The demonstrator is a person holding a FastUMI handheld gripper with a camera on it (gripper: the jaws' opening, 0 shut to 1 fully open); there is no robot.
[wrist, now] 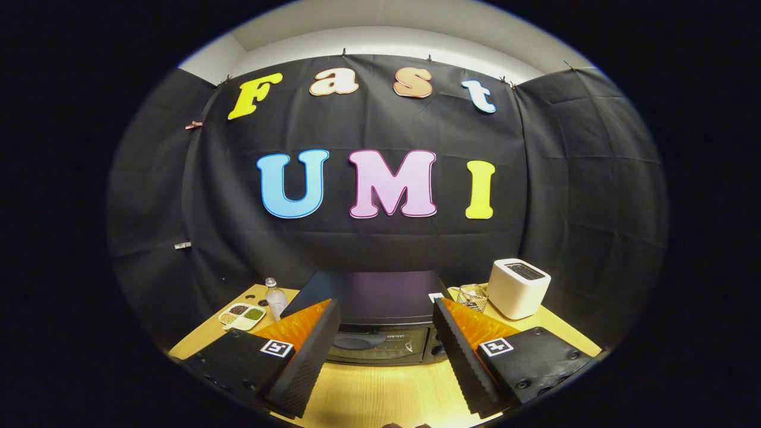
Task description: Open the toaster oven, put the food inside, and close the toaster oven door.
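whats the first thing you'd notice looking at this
The black toaster oven sits dead ahead, door closed, framed between the open gripper's fingers on the wooden table. Right of it stands a white toaster; left of it, a water bottle and a divided dish.

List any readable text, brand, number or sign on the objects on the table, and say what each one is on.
None can be read as words.
toaster oven: faint marks on the door front, too small and blurred to read.
water bottle: label not legible.
white toaster: no text visible.
gripper: open, fingers either side of the oven door; each carries a square black-and-white marker, a pattern rather than lettering.
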